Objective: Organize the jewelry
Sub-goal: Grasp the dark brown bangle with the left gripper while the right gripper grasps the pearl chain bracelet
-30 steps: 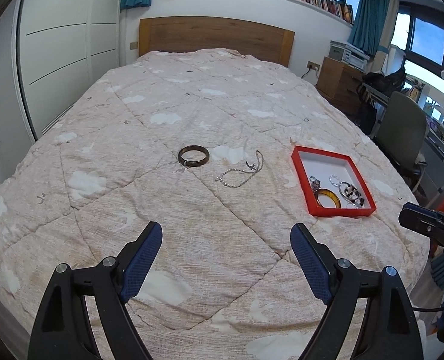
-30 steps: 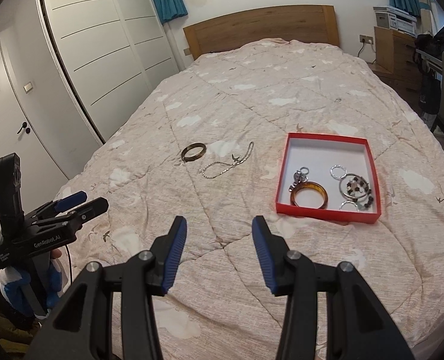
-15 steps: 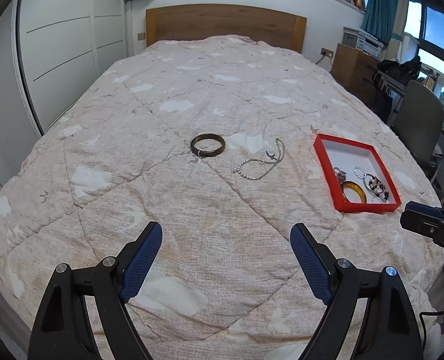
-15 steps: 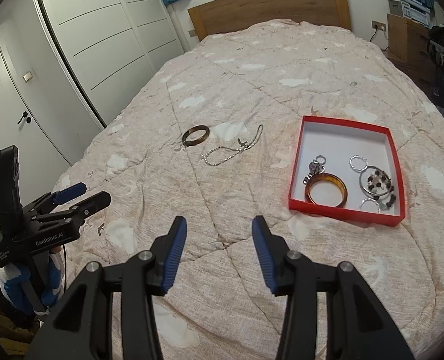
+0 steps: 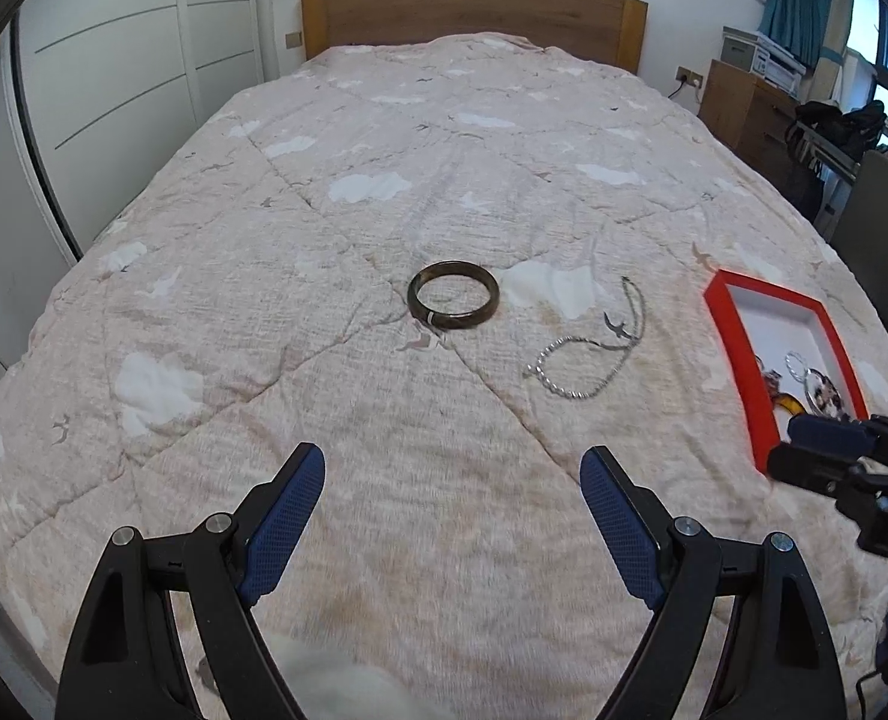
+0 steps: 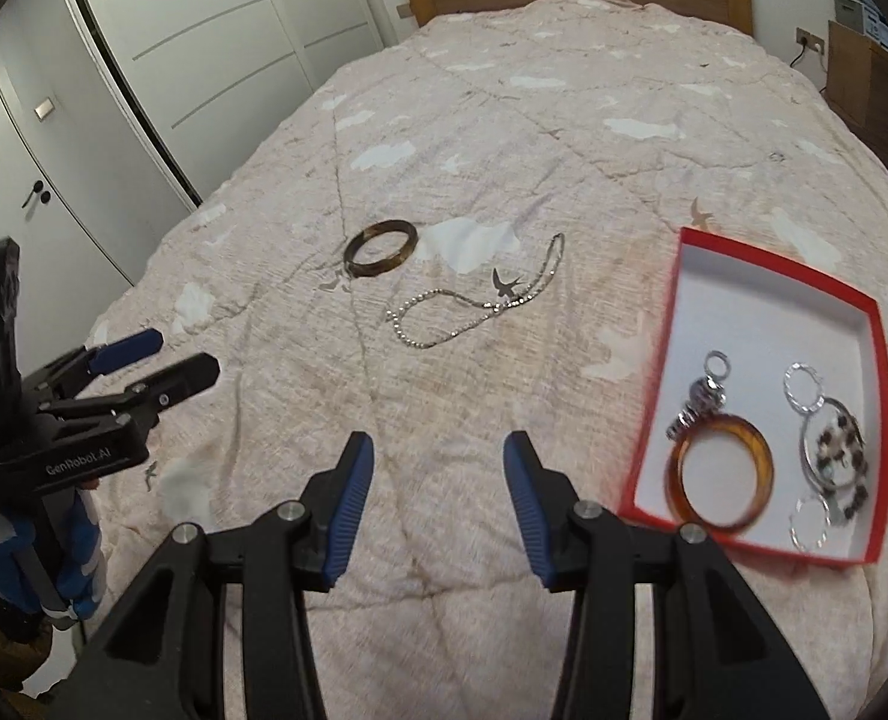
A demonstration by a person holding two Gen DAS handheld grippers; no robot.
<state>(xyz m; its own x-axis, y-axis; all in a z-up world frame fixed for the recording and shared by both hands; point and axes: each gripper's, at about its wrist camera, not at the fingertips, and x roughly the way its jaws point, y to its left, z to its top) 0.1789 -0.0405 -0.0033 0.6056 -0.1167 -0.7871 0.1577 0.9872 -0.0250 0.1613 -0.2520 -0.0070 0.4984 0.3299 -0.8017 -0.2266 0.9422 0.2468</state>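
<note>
We held both hand-held grippers, left (image 5: 451,519) and right (image 6: 438,495), open and empty, since bangle (image 5: 453,294) and chain (image 5: 588,354) lay at frame centre outside the red box (image 6: 666,360).

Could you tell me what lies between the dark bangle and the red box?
The silver chain necklace lies between the dark bangle and red box; both views show it.

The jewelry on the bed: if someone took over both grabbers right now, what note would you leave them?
Left gripper: open, empty, above the quilt.
Right gripper: open, empty, near the red box.
Done: the amber bangle, a beaded bracelet and some silver rings lie in the box.
Left: the dark bangle and the silver chain lie apart on the quilt, left of the box. Probably take the chain first; it is nearer the box.
</note>
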